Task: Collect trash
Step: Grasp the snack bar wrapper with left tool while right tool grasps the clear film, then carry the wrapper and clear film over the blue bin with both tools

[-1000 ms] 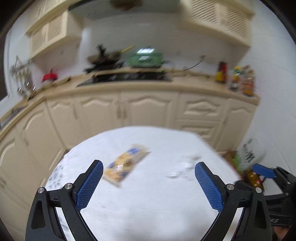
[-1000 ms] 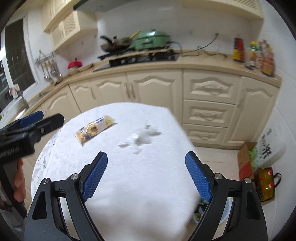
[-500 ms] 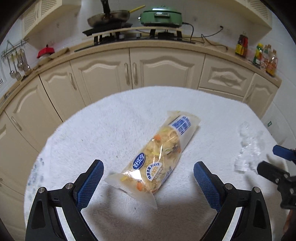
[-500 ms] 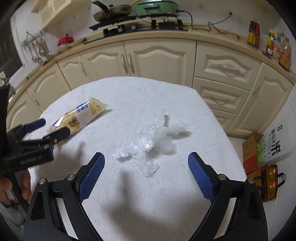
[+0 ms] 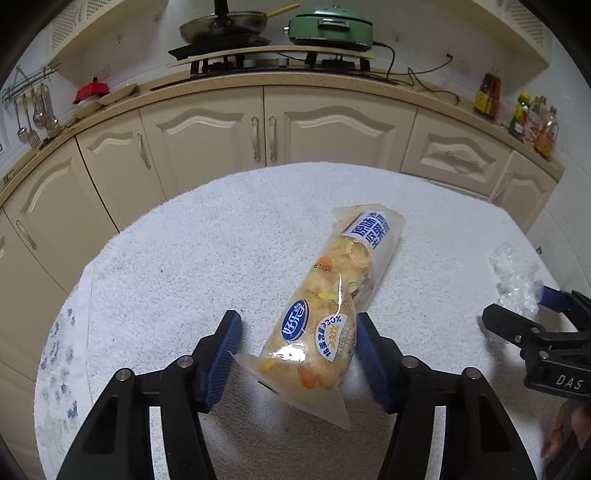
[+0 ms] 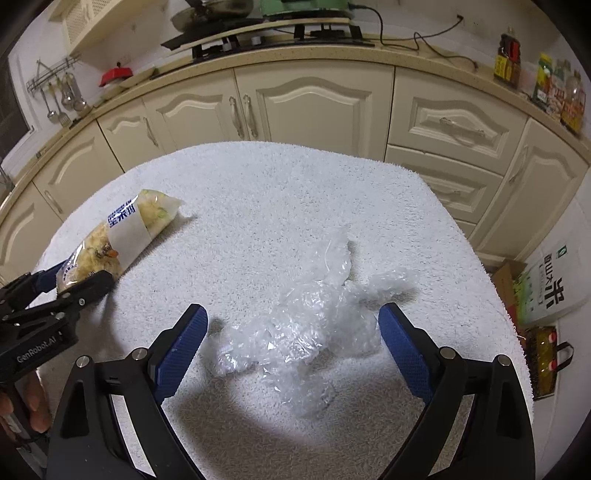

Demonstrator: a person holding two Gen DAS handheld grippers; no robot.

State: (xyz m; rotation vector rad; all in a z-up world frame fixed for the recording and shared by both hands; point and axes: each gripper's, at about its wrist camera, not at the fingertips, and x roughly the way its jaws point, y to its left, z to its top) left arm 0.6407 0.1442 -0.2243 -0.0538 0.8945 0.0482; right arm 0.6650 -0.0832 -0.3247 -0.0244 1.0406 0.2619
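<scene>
- Both claws are lowered over a white towel-covered table [image 5: 207,258]: the left gripper [image 5: 297,343] has just been closing, with the near end of a snack packet [image 5: 332,306] between its blue pads, the right pad touching the packet's edge and the left pad at the packet's clear sealed corner; whether the packet is yet clamped cannot be told.
- The right gripper [image 6: 291,339] has its jaws spread wide, one on each side of a crumpled piece of clear plastic wrap [image 6: 306,325], and neither pad is seen pressing on it.
- The snack packet is laid slantwise on the towel, its blue-labelled far end pointed toward the cabinets.
- The plastic wrap is lying flat on the towel, well apart from the packet, toward the table's right edge.
- In the left wrist view the right gripper is seen at the right border, beside the wrap [image 5: 517,280].
- Cream cabinets [image 5: 306,125] are ranged behind the table, with a frying pan [image 5: 221,24] and a green cooker [image 5: 330,26] on the counter above.
- A printed bag [image 6: 554,288] is seen on the floor at the right.
</scene>
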